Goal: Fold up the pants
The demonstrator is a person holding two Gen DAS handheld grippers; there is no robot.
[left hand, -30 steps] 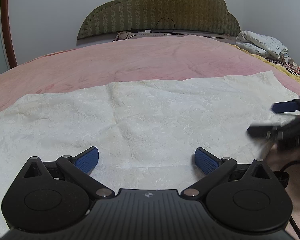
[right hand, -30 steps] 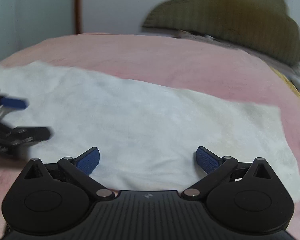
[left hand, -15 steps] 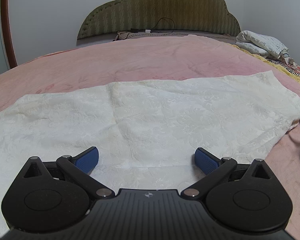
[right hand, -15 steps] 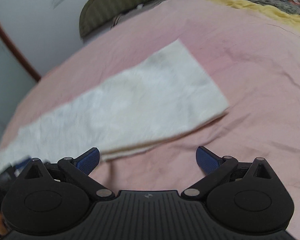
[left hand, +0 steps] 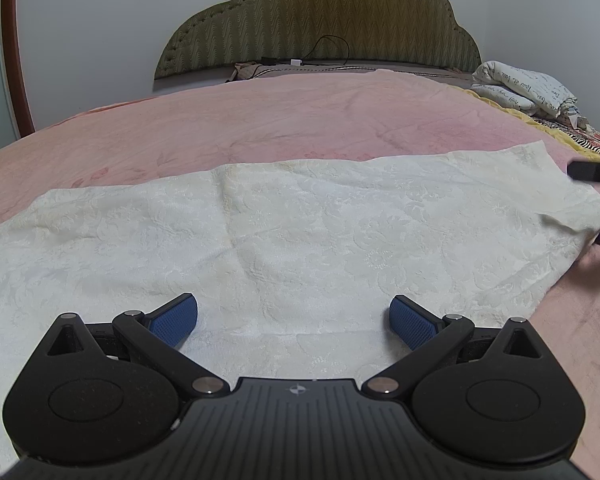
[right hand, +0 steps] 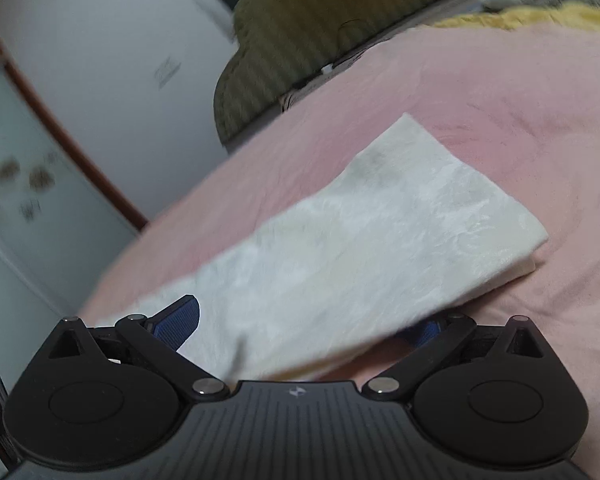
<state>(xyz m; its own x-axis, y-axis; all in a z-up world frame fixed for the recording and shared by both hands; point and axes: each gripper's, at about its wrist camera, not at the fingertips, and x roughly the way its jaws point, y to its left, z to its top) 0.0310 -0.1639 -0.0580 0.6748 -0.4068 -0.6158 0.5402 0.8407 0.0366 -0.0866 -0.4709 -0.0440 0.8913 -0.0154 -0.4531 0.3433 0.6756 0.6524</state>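
Note:
Cream-white patterned pants [left hand: 300, 232] lie flat and lengthwise across the pink bedspread [left hand: 284, 120]. My left gripper [left hand: 293, 320] is open, low over the near edge of the pants, holding nothing. My right gripper [right hand: 300, 326] is open at the pants' right end [right hand: 360, 240]; the cloth edge lies between its jaws, one blue pad above and one under the fabric. Its fingers [left hand: 592, 171] show at the right edge of the left wrist view, one above the cloth corner and one below it.
A green padded headboard [left hand: 320, 20] stands at the far end of the bed with a cable on it. Folded bedding [left hand: 524, 88] and a yellow blanket lie at the far right. A white wall and a wood-framed door are on the left.
My right gripper swung away from beside the left one, round to the right end of the pants, and now straddles the cloth edge there. The left gripper has not moved.

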